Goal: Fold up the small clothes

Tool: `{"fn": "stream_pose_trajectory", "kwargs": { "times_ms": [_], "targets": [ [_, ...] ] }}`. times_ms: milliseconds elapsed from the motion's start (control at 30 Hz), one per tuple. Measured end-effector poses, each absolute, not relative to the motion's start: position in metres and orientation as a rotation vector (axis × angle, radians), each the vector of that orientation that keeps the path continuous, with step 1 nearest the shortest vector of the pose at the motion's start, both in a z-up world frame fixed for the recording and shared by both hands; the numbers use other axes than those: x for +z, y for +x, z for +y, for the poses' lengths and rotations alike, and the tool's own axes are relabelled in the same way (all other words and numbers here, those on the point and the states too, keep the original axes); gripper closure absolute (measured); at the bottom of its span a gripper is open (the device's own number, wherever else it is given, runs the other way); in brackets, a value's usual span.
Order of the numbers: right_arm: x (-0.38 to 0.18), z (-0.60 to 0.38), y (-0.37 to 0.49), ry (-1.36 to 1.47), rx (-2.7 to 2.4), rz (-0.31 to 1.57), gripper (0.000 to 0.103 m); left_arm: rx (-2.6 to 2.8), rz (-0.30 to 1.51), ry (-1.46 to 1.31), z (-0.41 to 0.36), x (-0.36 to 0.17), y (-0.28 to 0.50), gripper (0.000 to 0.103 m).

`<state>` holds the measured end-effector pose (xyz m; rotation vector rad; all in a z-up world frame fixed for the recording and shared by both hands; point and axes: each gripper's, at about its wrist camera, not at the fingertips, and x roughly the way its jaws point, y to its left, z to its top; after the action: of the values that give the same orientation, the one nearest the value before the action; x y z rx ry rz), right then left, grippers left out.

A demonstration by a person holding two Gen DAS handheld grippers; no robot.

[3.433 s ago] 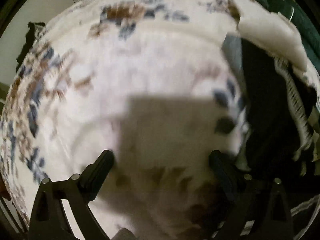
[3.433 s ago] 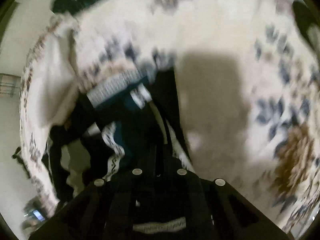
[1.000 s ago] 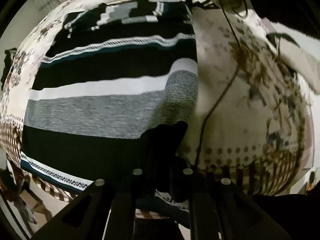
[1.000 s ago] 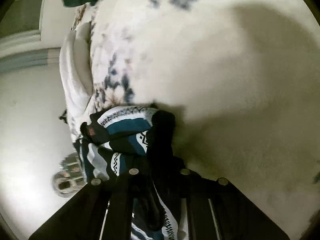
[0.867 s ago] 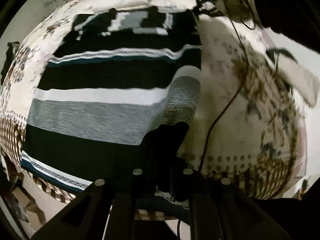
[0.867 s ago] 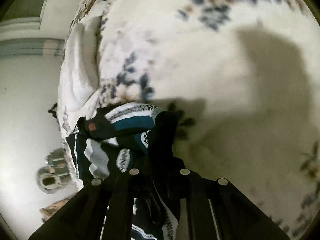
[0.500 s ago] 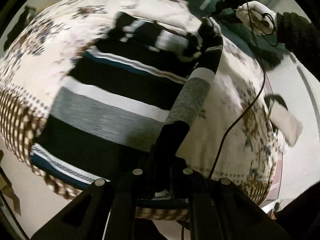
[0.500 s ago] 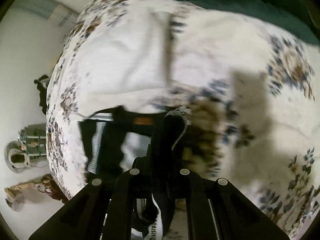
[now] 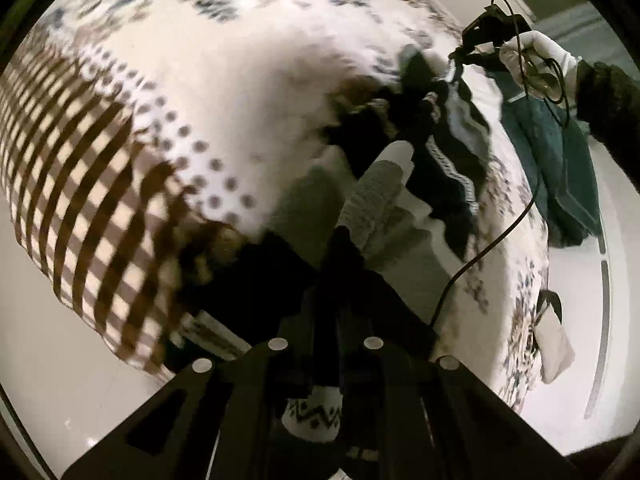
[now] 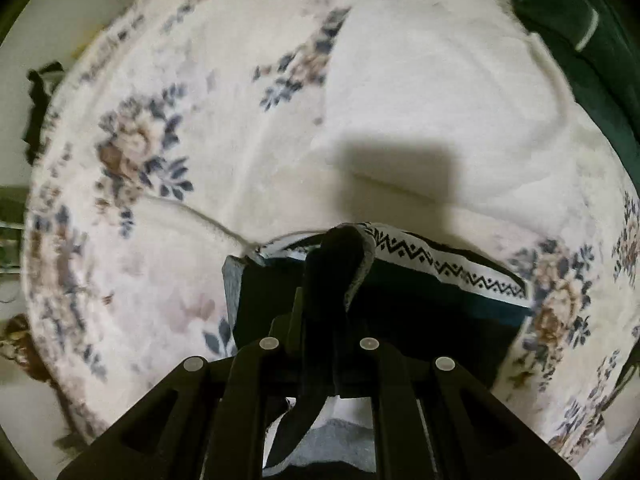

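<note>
A striped sweater [image 9: 436,152] in black, grey, white and teal hangs stretched between my two grippers above a floral bed cover [image 9: 192,80]. My left gripper [image 9: 340,256] is shut on one black edge of it. My right gripper [image 10: 340,264] is shut on another edge, with the zigzag-trimmed hem [image 10: 444,264] draped just beyond the fingers. In the left wrist view the right gripper [image 9: 480,36] shows far off at the top right, held in a white-gloved hand [image 9: 536,60].
The cream bed cover [image 10: 280,120] with blue and brown flowers fills both views. A dark green garment [image 9: 556,160] lies at the bed's far right, and also shows in the right wrist view [image 10: 568,12]. A black cable [image 9: 496,236] trails across the bed. A checked border [image 9: 80,184] edges the cover.
Both grippers have lifted and swung the sweater off the bed. It lay spread flat a second ago and now hangs bunched between them. Both stay shut on it.
</note>
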<state>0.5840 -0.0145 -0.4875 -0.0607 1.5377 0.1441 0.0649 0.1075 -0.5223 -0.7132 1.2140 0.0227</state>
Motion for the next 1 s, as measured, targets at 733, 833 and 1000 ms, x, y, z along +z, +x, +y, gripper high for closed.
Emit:
{"fn": "stream_pose_trajectory", "kwargs": {
  "times_ms": [733, 833, 1000],
  "targets": [
    [-0.498, -0.054, 0.356, 0.054, 0.467, 1.763, 0.046, 0.101, 1.330, -0.824, 0.176, -0.558, 0.033, 0.043],
    [-0.527, -0.071, 0.239, 0.105, 0.514, 1.878, 0.046, 0.147, 1.336, -0.771, 0.171, -0.555, 0.027, 0.043],
    [-0.594, -0.084, 0.067, 0.231, 0.499, 2.063, 0.050, 0.214, 1.350, -0.715, 0.169, -0.547, 0.020, 0.043]
  ]
}}
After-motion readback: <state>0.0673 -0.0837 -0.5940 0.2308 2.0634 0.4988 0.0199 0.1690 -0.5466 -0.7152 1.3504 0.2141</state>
